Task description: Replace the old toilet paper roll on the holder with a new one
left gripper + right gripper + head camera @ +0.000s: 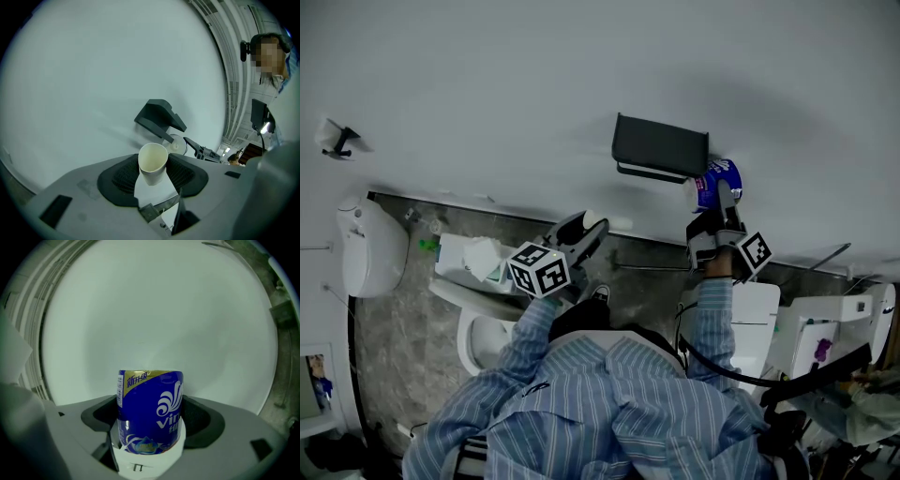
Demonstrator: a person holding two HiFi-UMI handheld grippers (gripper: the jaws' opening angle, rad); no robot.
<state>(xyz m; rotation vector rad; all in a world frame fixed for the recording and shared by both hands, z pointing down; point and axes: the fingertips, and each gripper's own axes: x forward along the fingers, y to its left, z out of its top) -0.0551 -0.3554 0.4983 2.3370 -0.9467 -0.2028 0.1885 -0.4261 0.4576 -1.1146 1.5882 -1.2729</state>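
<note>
1. Head view: the right gripper (720, 201) is holding the new roll (718, 180), in its blue wrapper, up against the white wall (487, 84), just beside the right end of the dark holder (661, 147). A thin bar (652, 172) is showing under the holder's lid with nothing on it. The left gripper (586, 230) is waiting lower and to the left, apart from the holder and above the toilet (478, 328).

2. Left gripper view: its jaws are standing partway closed and pinching an empty cardboard tube (152, 163), open mouth toward the camera. The old core therefore looks to be off already. This hand is doing best by staying clear of the holder while the other one is working.

3. Right gripper view: the jaws are spread wide and clamping the wrapped roll by its sides, with only bare wall showing beyond; the holder is lying outside this view.
   - The step in hand is judged to be threading the roll onto the bar.
   - The roll's hollow centre should be lined up with the bar's free end, its axis parallel to the bar, and slid along sideways.
   - The squeeze should be firm without flattening the soft roll, so the hole is staying round.
   - Whether the wrapper is covering that hole cannot be told.
</note>
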